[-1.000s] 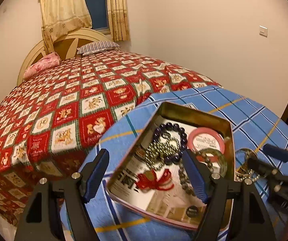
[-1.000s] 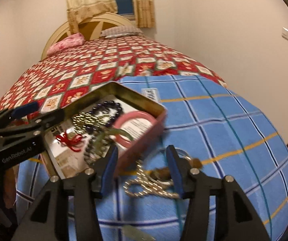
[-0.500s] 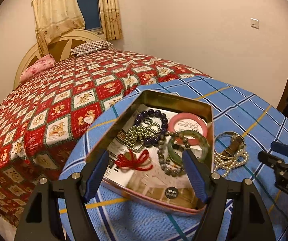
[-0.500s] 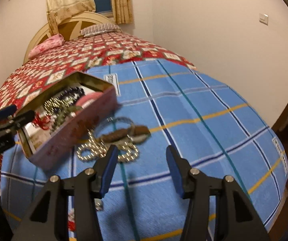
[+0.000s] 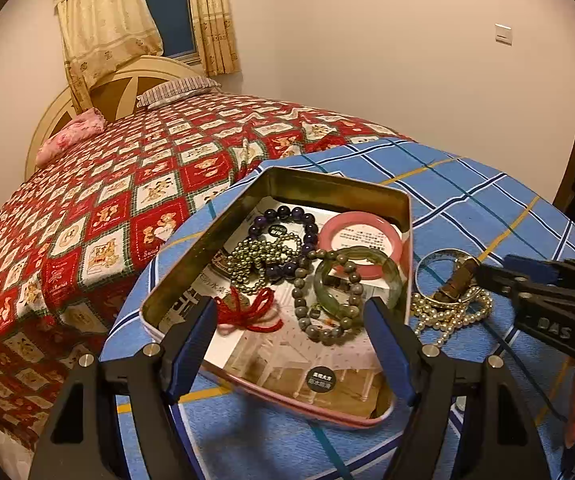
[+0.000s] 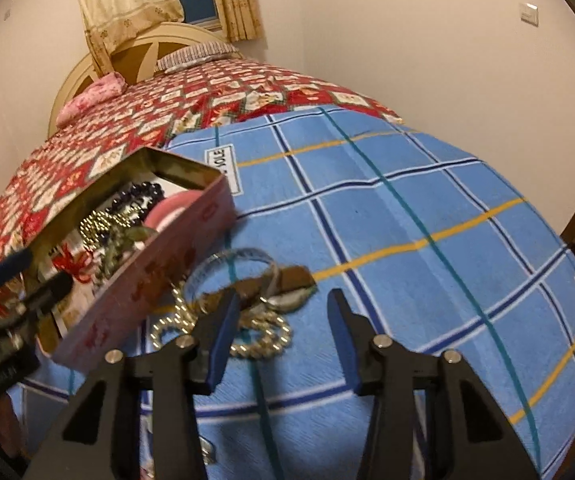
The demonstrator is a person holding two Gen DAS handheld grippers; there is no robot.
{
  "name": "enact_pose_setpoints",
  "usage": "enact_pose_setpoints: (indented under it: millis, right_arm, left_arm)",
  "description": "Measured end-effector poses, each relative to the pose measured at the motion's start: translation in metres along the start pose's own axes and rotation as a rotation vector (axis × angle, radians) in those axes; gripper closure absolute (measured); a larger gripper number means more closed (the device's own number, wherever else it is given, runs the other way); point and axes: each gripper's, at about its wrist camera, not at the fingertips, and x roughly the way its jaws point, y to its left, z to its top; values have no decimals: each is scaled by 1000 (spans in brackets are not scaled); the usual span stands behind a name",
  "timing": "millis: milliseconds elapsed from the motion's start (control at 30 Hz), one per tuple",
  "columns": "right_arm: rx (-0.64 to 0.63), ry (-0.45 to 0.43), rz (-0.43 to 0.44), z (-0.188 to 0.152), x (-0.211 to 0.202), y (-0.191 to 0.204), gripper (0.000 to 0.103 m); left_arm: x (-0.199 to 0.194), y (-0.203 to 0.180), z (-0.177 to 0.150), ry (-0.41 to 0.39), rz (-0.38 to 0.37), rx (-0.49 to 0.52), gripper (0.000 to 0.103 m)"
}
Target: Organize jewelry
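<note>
An open pink tin box [image 5: 408, 240] [image 6: 159, 268] sits on the blue checked cloth. It holds a pink bangle [image 5: 361, 240], a green bangle [image 5: 357, 280], a purple bead bracelet [image 5: 287, 220], a metal bead chain [image 5: 259, 260], a grey bead bracelet [image 5: 319, 324] and a red cord [image 5: 247, 312]. Right of the box lie a clear bangle [image 6: 235, 270], a brown strap [image 6: 271, 280] and a pearl strand [image 5: 447, 312] [image 6: 263, 336]. My left gripper [image 5: 291, 344] is open over the box's near end. My right gripper [image 6: 283, 332] is open just above the pearls.
The blue checked cloth [image 6: 407, 220] covers a rounded table. A bed with a red patterned quilt [image 5: 127, 200] lies behind and to the left. A small item [image 6: 207, 450] lies on the cloth under my right gripper. A white wall [image 5: 367, 60] is behind.
My right gripper has swung right, then back left and closer to the pearl pile beside the box. My left gripper has drawn back, showing more of the box.
</note>
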Motion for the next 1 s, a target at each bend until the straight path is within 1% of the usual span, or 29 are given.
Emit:
enact_pose_setpoints:
  millis: [67, 100, 167, 200, 267, 333, 467, 600, 767, 867, 933, 1000]
  right_arm:
    - [-7, 30, 12, 1, 9, 4, 67]
    - [-7, 46, 16, 1, 13, 6, 69]
    - [10, 66, 47, -2, 18, 5, 79]
    - [13, 70, 53, -4, 18, 6, 80]
    - [23, 73, 75, -5, 16, 5, 89]
    - [29, 75, 88, -6, 14, 3, 93]
    - [11, 55, 42, -10, 5, 3, 94]
    - [23, 18, 20, -13, -11, -7, 94]
    - [78, -17, 6, -17, -24, -27, 94]
    - [109, -23, -14, -27, -32, -42, 94]
    - [148, -32, -10, -31, -37, -54, 94]
    - [178, -60, 24, -34, -43, -62, 94]
  left_arm:
    - [-1, -1, 0, 0, -9, 2, 28]
    - [-2, -1, 0, -3, -12, 5, 28]
    - [-3, -1, 2, -10, -15, 6, 28]
    - [-4, -2, 3, -11, -20, 6, 28]
    - [-6, -4, 5, -19, -24, 12, 28]
    - [-6, -6, 8, -24, -28, 21, 28]
    - [-8, -13, 11, -33, -33, 35, 28]
    - [-9, -28, 16, -42, -52, 66, 28]
    - [-9, -53, 20, -48, -81, 126, 28]
    - [-8, -67, 20, -44, -96, 152, 28]
    - [-4, -76, 18, -29, -107, 160, 28]
    - [-1, -84, 16, -18, -115, 167, 28]
